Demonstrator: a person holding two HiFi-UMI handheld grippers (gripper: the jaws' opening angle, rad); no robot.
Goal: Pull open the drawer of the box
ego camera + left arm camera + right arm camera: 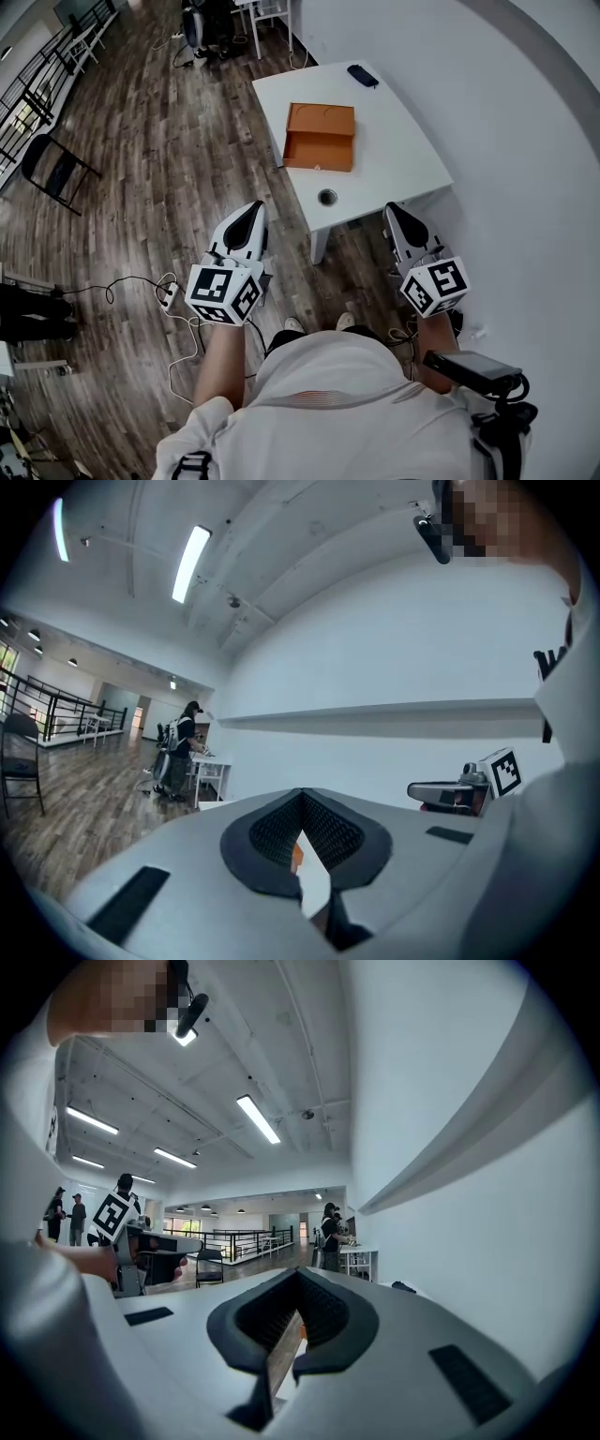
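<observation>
An orange box (320, 136) lies on the white table (394, 155), its near half showing a hollow like a pulled-out drawer. My left gripper (248, 217) hangs over the floor, short of the table's near left corner, with its jaws together and nothing between them. My right gripper (396, 214) is held at the table's near right edge, also shut and empty. In the left gripper view the left gripper (302, 799) points toward the table, and a sliver of the orange box (296, 855) shows below the tips. The right gripper view shows the right gripper (298, 1279) with its tips meeting.
A small black object (362, 75) lies at the table's far end and a round cable hole (326, 197) sits near its front edge. A white wall runs along the right. On the wooden floor are a black folding chair (56, 169) and cables (169, 292). People stand in the distance.
</observation>
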